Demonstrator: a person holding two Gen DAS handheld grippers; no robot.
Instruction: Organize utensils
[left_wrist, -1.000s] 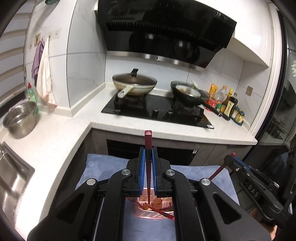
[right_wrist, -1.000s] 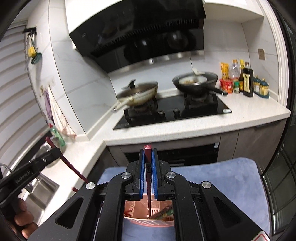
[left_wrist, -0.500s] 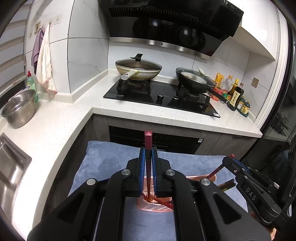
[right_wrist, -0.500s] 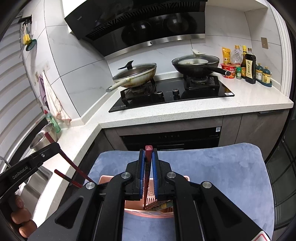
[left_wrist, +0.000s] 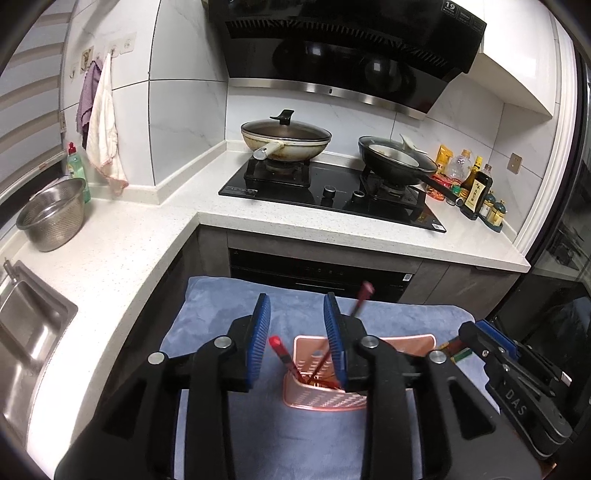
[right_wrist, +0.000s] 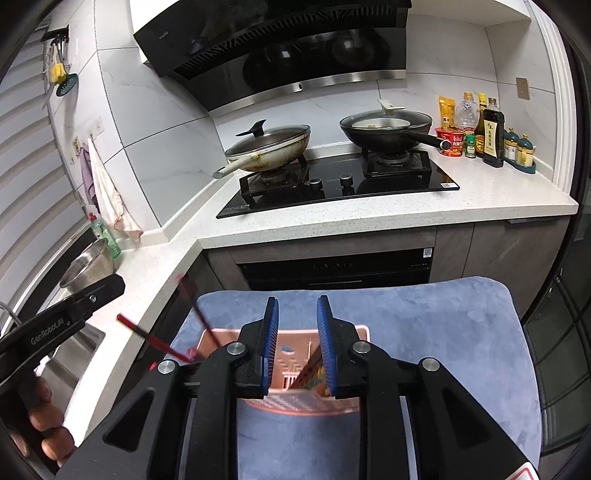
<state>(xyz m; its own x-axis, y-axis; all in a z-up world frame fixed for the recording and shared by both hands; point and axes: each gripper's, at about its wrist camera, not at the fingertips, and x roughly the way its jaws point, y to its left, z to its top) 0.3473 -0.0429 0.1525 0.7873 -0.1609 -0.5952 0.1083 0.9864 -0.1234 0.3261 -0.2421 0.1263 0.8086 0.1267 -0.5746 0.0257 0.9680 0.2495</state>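
Below both grippers: a pink perforated utensil basket (left_wrist: 325, 400) sits on a blue cloth (left_wrist: 221, 314).
Basket contents: two red chopsticks (left_wrist: 284, 356) lean in its left part, tops out over the rim; darker utensils lie in the right part, too hidden to identify.
Chopstick position: one rises between the left gripper's pads, touching neither; the other runs up behind the right-hand pad, blurred.
Left gripper (left_wrist: 297, 339): jaws opening, a moderate gap between the blue pads, nothing pressed.
Right gripper (right_wrist: 297, 341): jaws opening, a moderate gap, nothing gripped; basket (right_wrist: 284, 363) visible through the gap.
Obstruction: each gripper's black body covers much of the basket in its own view.
Worktop (left_wrist: 122, 254): white, L-shaped, running behind and left of the cloth.
Worktop items: steel colander bowl (left_wrist: 51, 214) beside a green bottle (left_wrist: 77, 166); sink (left_wrist: 26, 332) at left.
Hob (left_wrist: 332, 195): lidded cream pan (left_wrist: 286, 140) left, black pan (left_wrist: 395, 162) right.
Far right: sauce bottles (left_wrist: 476, 188) against the wall.
Person: fingers (right_wrist: 44, 424) around the left gripper's handle.
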